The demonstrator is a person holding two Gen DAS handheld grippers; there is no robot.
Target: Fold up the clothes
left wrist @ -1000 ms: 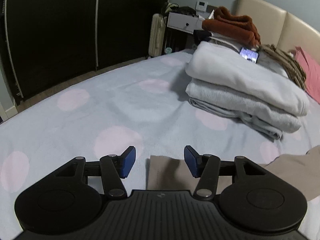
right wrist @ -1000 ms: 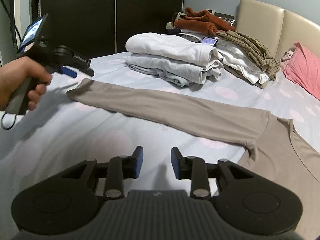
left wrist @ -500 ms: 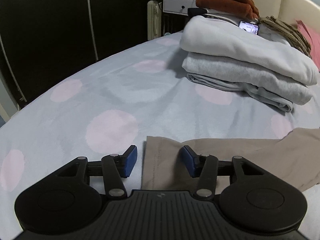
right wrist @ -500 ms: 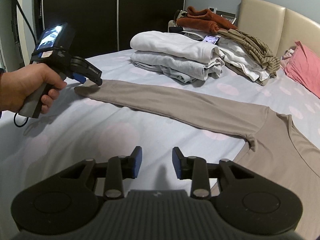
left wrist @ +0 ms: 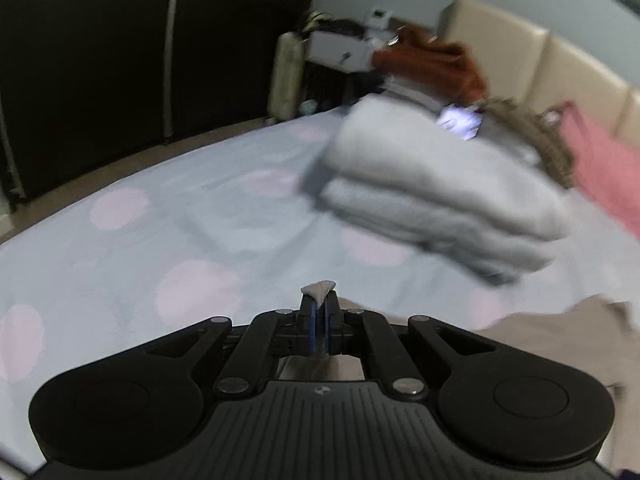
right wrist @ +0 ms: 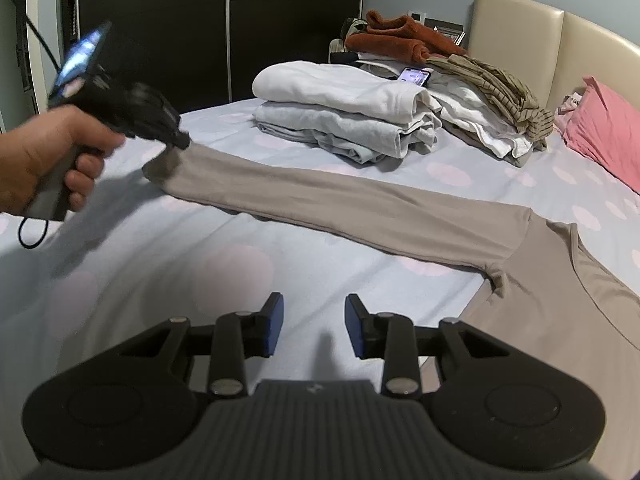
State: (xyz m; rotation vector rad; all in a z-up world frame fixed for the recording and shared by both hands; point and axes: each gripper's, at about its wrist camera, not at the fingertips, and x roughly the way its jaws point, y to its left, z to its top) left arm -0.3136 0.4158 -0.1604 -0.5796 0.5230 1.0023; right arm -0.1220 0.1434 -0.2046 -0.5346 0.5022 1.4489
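Bed (right wrist: 320, 240): left gripper (left wrist: 319, 307) pinches sleeve (right wrist: 320, 200).

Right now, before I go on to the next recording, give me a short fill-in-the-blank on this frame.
1. The left gripper is shut on the cuff of the taupe shirt's ____.
2. The right gripper is ____, with nothing between its fingers.
3. The lit phone lies on the pile of ____.
4. The taupe shirt lies on the ____.

Missing words: sleeve; open; clothes; bed
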